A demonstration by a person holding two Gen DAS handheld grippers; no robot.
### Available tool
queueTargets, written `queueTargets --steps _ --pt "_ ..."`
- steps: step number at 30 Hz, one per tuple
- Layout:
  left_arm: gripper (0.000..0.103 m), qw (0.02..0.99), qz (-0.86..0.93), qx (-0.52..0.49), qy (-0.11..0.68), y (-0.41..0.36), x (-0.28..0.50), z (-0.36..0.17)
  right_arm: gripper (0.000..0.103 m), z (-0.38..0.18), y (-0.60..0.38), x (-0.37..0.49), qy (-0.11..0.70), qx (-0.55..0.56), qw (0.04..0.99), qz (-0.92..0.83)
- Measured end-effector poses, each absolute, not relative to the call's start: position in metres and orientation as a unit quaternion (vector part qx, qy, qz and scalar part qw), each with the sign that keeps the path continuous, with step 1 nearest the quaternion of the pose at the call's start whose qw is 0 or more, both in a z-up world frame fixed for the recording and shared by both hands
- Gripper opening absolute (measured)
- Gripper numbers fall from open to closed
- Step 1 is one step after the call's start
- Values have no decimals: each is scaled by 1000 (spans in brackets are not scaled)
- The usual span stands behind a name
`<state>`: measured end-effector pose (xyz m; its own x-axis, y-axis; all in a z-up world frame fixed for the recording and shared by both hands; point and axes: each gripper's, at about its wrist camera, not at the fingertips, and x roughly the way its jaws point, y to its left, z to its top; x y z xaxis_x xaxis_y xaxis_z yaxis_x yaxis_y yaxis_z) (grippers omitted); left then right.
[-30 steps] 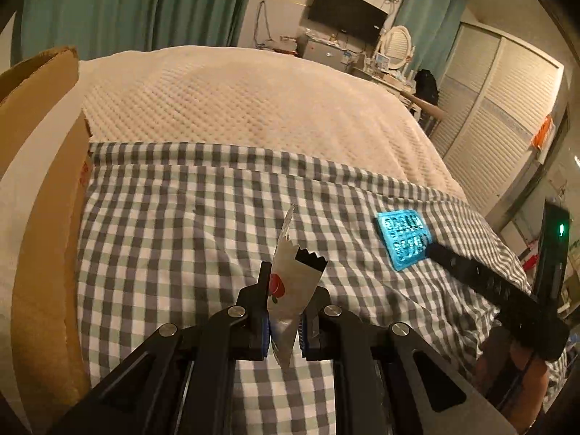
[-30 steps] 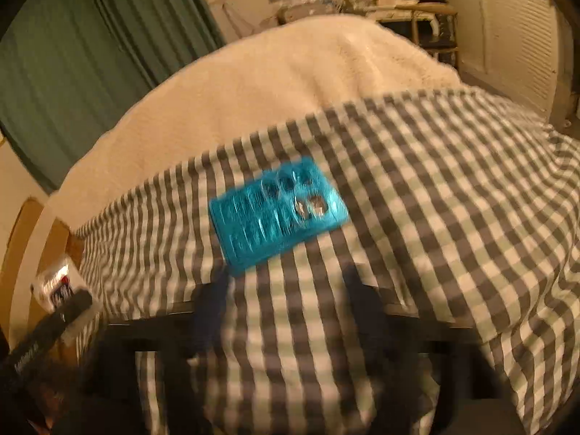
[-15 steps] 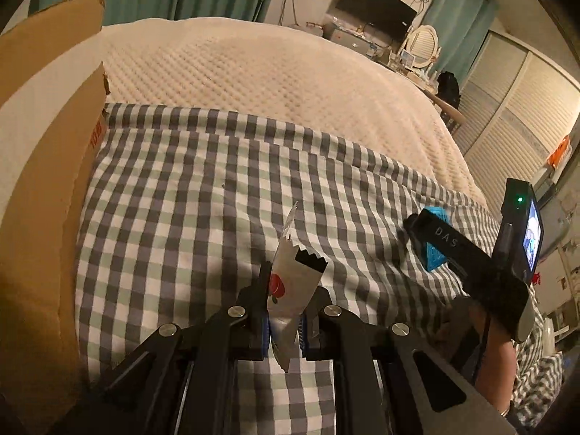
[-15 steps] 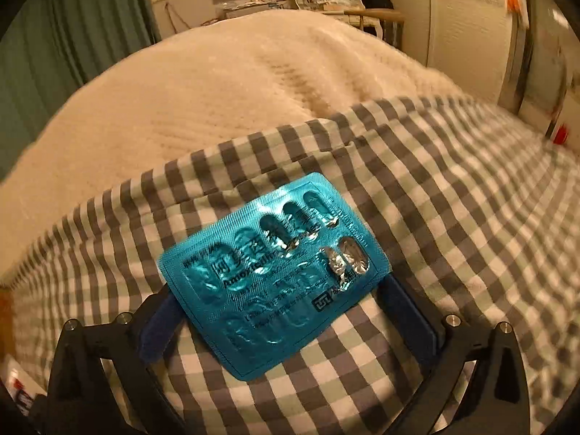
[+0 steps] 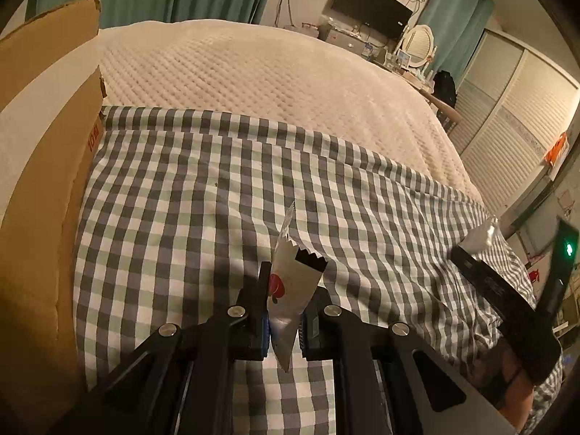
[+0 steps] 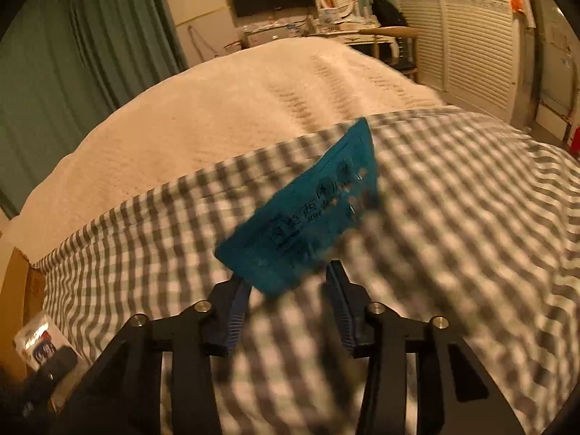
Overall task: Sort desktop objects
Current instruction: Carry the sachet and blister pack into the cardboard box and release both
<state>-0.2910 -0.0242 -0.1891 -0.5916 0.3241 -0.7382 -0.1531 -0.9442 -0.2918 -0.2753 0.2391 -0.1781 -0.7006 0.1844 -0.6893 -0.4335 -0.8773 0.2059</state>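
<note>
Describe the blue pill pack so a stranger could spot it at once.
Find the grey-and-white checked cloth spread over the cream blanket. Just ahead of the right gripper, tilted up on edge, is the blister pack: the only teal, foil-shiny rectangle.

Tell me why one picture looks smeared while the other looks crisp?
Right wrist view: motion blur smears the checked cloth and the teal blister pack, though the gripper itself stays sharp. Left wrist view: sharp, the snack packet crisp; fisheye bends the room's edges. Both carry dim, warm light.
</note>
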Motion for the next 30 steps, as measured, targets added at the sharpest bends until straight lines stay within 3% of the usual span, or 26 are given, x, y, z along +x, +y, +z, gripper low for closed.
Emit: queueTargets --steps 3,6,10,30 --pt "11 135 885 -434 -97 -22 -291 -191 33 -177 260 -255 198 -335 181 903" --pt "11 136 886 -434 -94 -21 -292 -192 13 -179 277 -242 207 -338 180 900" --pt "11 144 886 -430 -92 -17 -291 -191 7 -177 291 -229 223 -328 157 904" --pt "11 194 898 -388 -74 3 -232 -141 7 -120 233 -93 178 -276 88 940"
